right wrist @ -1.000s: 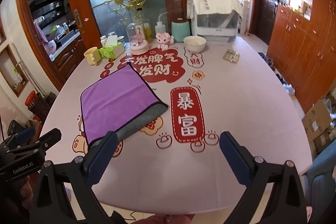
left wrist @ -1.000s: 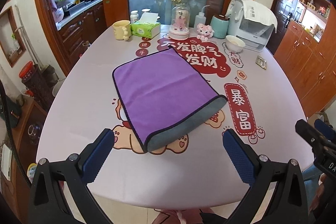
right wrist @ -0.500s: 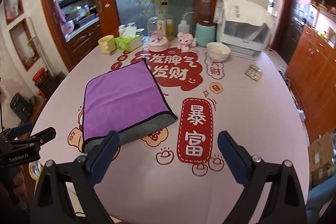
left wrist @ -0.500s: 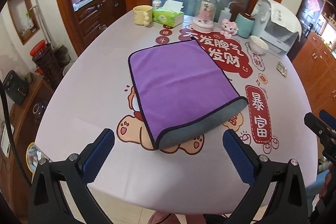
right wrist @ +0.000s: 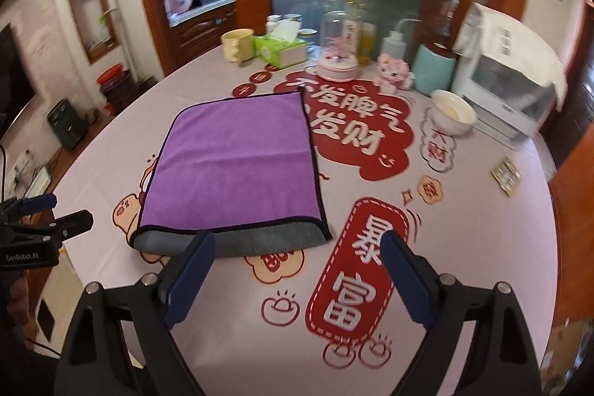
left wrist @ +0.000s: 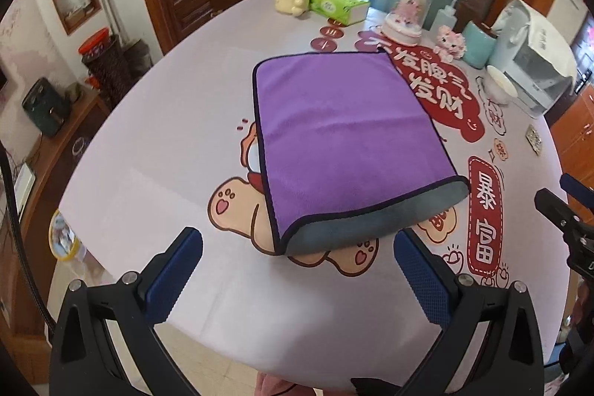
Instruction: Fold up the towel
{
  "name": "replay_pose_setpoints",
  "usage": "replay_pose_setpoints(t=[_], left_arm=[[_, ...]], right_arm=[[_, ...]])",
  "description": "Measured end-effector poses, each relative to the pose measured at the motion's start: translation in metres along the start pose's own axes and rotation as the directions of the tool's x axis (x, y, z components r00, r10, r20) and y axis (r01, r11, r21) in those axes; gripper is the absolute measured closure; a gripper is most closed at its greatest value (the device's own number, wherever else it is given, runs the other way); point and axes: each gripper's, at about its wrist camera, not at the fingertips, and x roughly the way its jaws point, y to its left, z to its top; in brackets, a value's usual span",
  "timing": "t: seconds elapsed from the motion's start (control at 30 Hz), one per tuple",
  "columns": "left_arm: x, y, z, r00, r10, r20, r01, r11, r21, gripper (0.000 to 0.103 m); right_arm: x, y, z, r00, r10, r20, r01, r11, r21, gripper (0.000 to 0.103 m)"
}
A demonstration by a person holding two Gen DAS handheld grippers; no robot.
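Both claws gape short of the towel near edge.

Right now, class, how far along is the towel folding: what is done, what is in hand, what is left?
Done: the purple towel lies folded once, its grey underside showing along the near edge. In hand: nothing; the left tongs and right tongs are open, off the cloth. Left: probably another fold.

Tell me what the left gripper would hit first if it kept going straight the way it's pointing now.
Most likely the purple towel. The left gripper is open and aimed at the towel's near grey folded edge, with only bare tablecloth in between. Height above the table is hard to judge, so it might touch cloth first.
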Motion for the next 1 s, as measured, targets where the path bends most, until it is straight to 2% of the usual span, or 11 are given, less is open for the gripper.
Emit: replay_pose_setpoints(t=[0.23,0.47,0.73,1.0], left_arm=[[0.029,0.004,0.0,0.999,-0.006,-0.031,0.006,1.0,-0.007,0.001],[0.06,0.005,0.001,1.0,-0.02,-0.023,0.021,0.998,0.059,0.001],[0.093,0.009,0.0,0.995,-0.096,-0.022,0.098,0.987,0.129,0.001],[0.118,0.01,-0.002,0.98,-0.192,-0.052,0.198,0.97,0.143,0.005]], right_arm=[[0.042,-0.003,0.008,0.998,0.056,-0.038,-0.06,0.992,-0.113,0.018],[0.081,-0.009,0.007,0.992,0.113,-0.06,-0.123,0.973,-0.195,0.021],[0.122,-0.017,-0.005,0.981,0.159,-0.111,-0.182,0.953,-0.242,0.029],[0.155,-0.027,-0.019,0.972,0.159,-0.171,-0.197,0.951,-0.237,0.044]])
